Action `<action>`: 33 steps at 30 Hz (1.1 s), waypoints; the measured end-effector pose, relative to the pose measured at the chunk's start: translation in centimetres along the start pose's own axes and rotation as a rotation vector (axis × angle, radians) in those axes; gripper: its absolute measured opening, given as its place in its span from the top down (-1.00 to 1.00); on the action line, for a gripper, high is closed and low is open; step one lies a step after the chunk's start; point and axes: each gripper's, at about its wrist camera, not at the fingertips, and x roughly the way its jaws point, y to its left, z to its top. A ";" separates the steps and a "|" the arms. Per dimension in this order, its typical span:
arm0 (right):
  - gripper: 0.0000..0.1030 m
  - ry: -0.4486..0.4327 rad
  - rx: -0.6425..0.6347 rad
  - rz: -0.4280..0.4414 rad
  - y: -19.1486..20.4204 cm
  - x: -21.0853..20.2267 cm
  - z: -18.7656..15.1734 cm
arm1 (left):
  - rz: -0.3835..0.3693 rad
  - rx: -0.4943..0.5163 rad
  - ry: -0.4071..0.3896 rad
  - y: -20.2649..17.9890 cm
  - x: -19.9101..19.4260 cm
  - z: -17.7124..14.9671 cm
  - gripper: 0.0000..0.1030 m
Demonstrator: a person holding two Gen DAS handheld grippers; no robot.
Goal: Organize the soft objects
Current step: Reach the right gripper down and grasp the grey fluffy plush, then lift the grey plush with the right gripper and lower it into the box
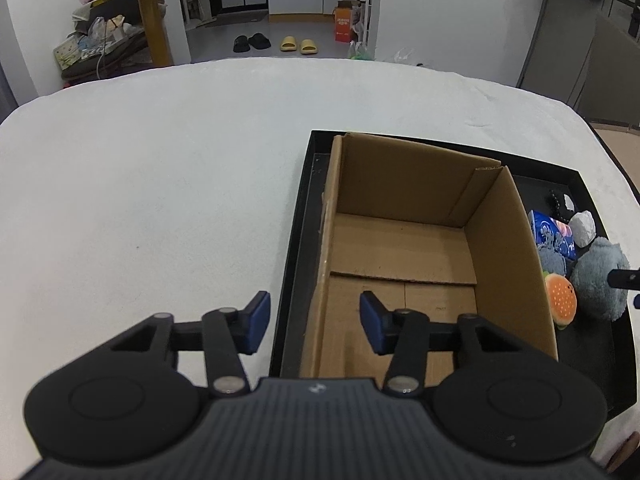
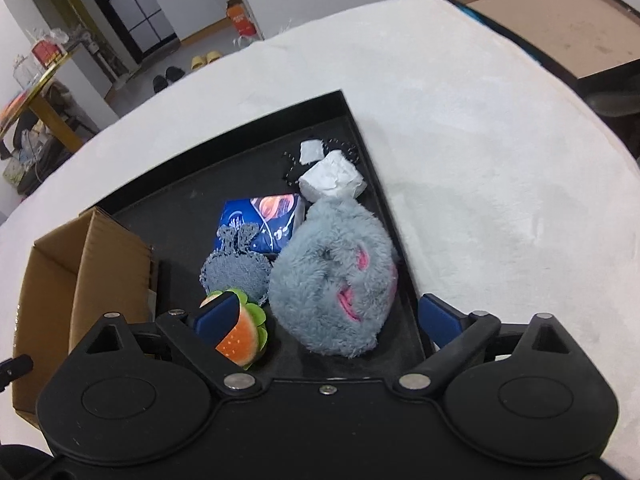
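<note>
An empty cardboard box [image 1: 404, 240] stands in a black tray [image 1: 298, 240] on a white cloth. My left gripper [image 1: 314, 322] is open and empty, straddling the box's near left wall. Beside the box lie a grey plush [image 2: 332, 276], a burger plush [image 2: 242, 330], a grey knitted pad [image 2: 236, 270], a blue packet [image 2: 264, 220] and a white wad [image 2: 332, 180]. My right gripper [image 2: 328, 320] is open, its jaws on either side of the grey plush, not touching it. The plush also shows in the left wrist view [image 1: 600, 280].
The tray's right rim [image 2: 384, 184] runs beside the plush. A small white piece and a black cloth [image 2: 316, 156] lie at the tray's far end. The white cloth [image 1: 160, 180] spreads wide to the left. A brown table [image 2: 560, 20] stands beyond the far right.
</note>
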 end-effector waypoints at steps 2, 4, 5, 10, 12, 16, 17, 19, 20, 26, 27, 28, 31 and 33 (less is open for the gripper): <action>-0.87 0.012 -0.011 -0.006 0.1 0.7 0.1 | -0.008 0.002 -0.001 -0.1 0.3 0.0 0.20; -0.88 0.021 -0.019 -0.023 0.1 1.3 0.2 | -0.009 0.006 0.008 -0.1 0.7 -0.1 0.27; -0.89 0.026 -0.020 -0.029 0.1 1.6 0.2 | -0.013 0.002 0.013 0.0 0.9 0.0 0.31; -0.89 0.035 -0.039 -0.058 0.3 2.7 0.4 | -0.024 -0.022 0.013 0.3 1.2 0.0 0.51; -0.89 0.032 -0.037 -0.060 0.3 2.7 0.5 | -0.022 -0.031 0.002 0.5 1.0 -0.1 0.57; -0.88 -0.012 -0.043 -0.047 0.6 1.9 0.5 | -0.034 -0.041 0.010 0.6 1.1 -0.3 0.70; -0.83 -0.008 -0.055 -0.035 0.7 2.0 0.5 | -0.033 -0.041 0.018 0.6 1.2 -0.3 0.76; -0.76 0.012 -0.071 -0.024 0.9 2.4 0.3 | -0.027 -0.042 0.029 0.6 1.5 -0.4 0.82; -0.72 0.026 -0.070 -0.024 0.9 2.7 0.3 | -0.027 -0.044 0.029 0.6 1.5 -0.4 0.82; -0.29 0.071 -0.034 -0.030 0.3 3.9 0.2 | -0.045 -0.062 0.027 1.0 0.9 -0.6 0.81; -0.27 0.062 -0.034 -0.026 0.4 3.7 0.1 | -0.042 -0.066 0.026 1.0 0.8 -0.7 0.81; -0.24 0.054 -0.036 -0.023 0.4 3.4 0.1 | -0.041 -0.070 0.026 1.1 0.6 -0.7 0.81; -0.21 0.038 -0.051 -0.007 0.8 2.6 -0.2 | -0.041 -0.075 0.032 1.2 0.3 -0.7 0.81; -0.20 0.023 -0.068 0.004 1.1 1.9 -0.4 | -0.045 -0.080 0.048 1.1 0.3 -0.8 0.81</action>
